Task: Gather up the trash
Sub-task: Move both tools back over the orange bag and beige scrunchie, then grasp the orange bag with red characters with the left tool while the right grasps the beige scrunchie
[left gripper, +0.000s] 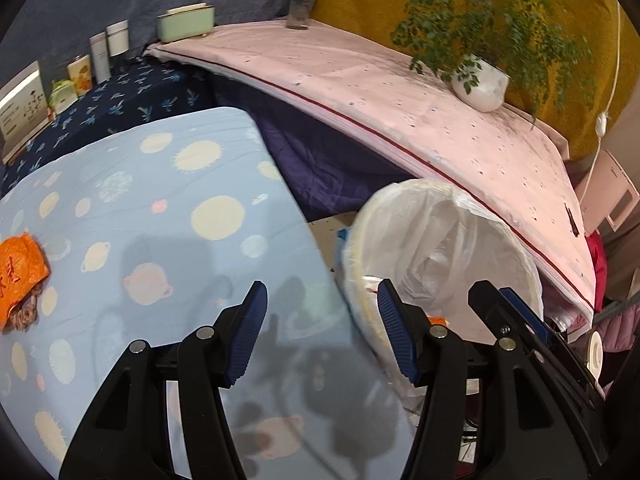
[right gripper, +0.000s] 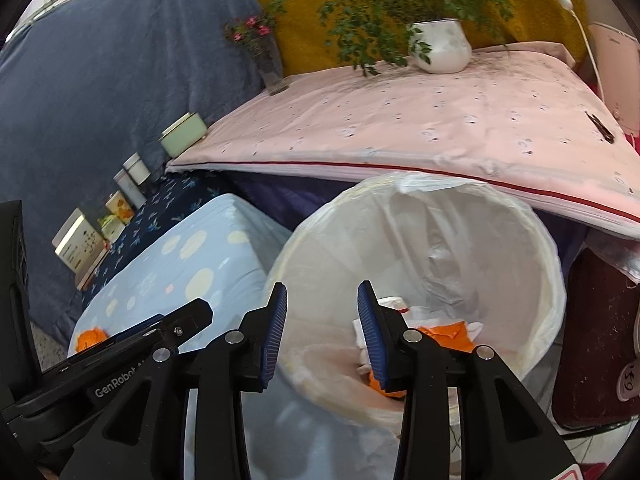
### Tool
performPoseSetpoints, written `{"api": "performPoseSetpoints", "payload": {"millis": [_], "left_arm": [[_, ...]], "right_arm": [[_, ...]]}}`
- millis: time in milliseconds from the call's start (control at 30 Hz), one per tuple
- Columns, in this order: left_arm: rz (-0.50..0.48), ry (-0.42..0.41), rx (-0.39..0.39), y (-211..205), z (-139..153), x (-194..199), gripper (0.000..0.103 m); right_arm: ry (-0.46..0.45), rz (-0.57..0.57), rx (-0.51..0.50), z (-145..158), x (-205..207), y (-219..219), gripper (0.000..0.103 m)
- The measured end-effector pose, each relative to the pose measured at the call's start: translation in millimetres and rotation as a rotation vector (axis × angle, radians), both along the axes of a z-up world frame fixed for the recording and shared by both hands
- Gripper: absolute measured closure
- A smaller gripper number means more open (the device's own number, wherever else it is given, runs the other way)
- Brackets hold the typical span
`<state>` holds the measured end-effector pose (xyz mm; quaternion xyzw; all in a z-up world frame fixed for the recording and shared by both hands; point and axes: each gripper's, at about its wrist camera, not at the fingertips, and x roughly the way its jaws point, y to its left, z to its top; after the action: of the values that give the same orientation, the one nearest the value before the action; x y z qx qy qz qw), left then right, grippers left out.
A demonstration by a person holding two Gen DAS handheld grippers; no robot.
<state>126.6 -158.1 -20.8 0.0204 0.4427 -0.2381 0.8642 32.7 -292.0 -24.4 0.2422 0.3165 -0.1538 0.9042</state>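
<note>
The right gripper [right gripper: 322, 328] hangs spread wide and empty above the white-lined trash bin [right gripper: 532, 320], where orange scraps [right gripper: 448, 334] lie at the bottom; the left gripper [left gripper: 322, 332], also wide apart and empty, hovers over the blue planet-print cloth [left gripper: 160, 208], an orange wrapper [left gripper: 20, 276] lying far left, a potted plant [left gripper: 480, 84] beyond

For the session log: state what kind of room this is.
Probably a lived-in bedroom or home corner: cloth-covered surfaces such as the pink quilt, a potted plant on it, toiletry bottles by the wall, and a bag-lined trash bin.
</note>
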Motion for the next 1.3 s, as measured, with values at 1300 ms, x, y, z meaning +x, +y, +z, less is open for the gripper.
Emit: {"api": "performPoseSetpoints", "payload": {"millis": [1300], "left_arm": [[0.565, 0.120, -0.003, 324.2, -44.6, 94.4, 0.017]], "right_arm": [[0.119, 0.475, -0.110, -22.7, 113.2, 272.9, 0.063]]}}
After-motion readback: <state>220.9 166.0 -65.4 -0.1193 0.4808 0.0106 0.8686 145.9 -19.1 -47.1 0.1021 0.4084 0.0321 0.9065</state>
